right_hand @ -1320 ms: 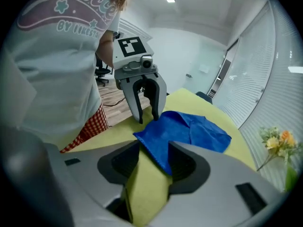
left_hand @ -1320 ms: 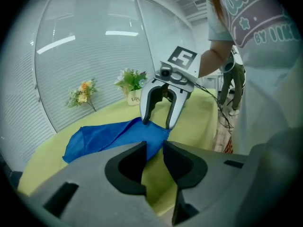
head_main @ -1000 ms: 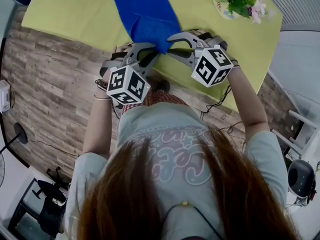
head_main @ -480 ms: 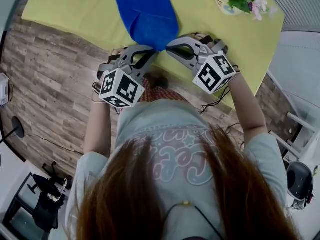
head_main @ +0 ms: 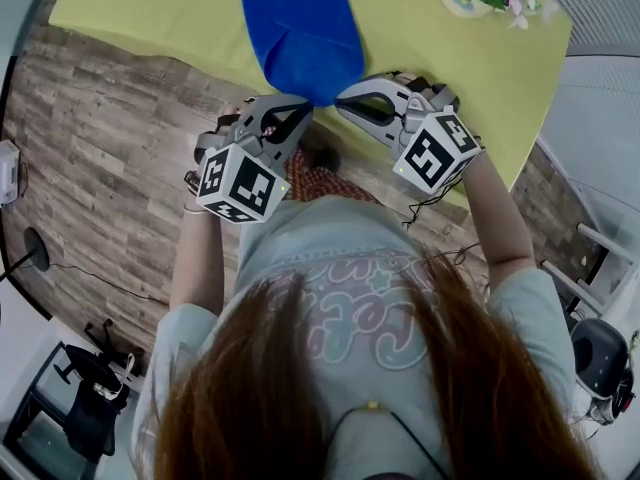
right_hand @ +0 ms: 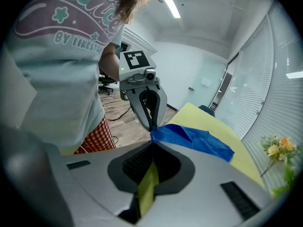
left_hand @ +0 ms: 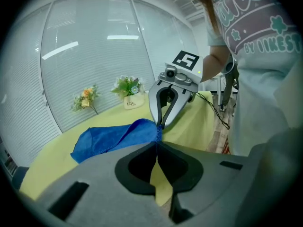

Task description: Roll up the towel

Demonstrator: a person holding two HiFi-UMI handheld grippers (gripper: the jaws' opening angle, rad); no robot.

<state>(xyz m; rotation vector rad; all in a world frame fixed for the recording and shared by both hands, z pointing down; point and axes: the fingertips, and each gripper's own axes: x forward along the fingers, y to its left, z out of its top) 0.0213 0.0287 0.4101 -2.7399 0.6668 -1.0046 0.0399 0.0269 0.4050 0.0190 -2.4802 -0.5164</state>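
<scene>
Seen from above, both forearms converge toward upper centre. The left hand-held gripper (head_main: 303, 109) and right hand-held gripper (head_main: 341, 95), tilted downward with tips nearly meeting, each pinch the near end of the blue towel (head_main: 300, 28), which lies on the yellow bench (head_main: 150, 18).

Bright, even light, fisheye edges, sharp
</scene>
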